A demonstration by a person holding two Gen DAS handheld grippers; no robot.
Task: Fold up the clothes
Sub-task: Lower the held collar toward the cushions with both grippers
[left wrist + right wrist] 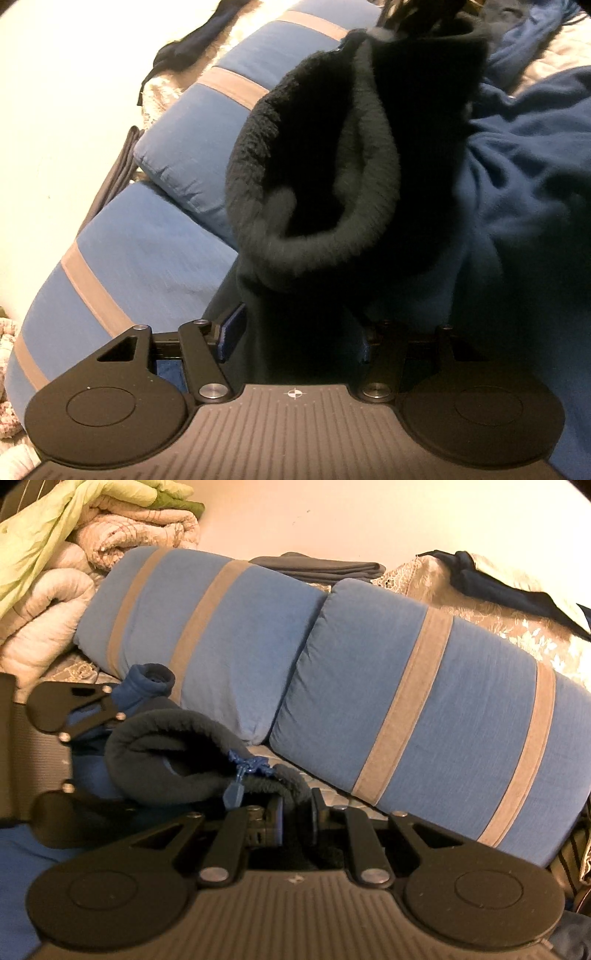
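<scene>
A blue fleece jacket with a dark fuzzy lining and collar (314,177) hangs between my two grippers. My left gripper (295,339) is shut on its dark fabric, which rises in front of the camera; the blue body (517,177) spreads to the right. In the right wrist view my right gripper (297,821) is shut on the dark fleecy collar edge (177,749) beside the blue zipper pull (236,790). The left gripper (74,738) shows at the left of that view, holding the same jacket. A blue sleeve cuff (155,679) sticks up behind it.
Two blue cushions with grey stripes (406,694) lie just beyond the jacket. Folded quilts and a green cloth (74,535) are stacked at far left. A folded grey garment (317,566) and a dark garment (498,587) lie on the lace bedspread (517,627) behind.
</scene>
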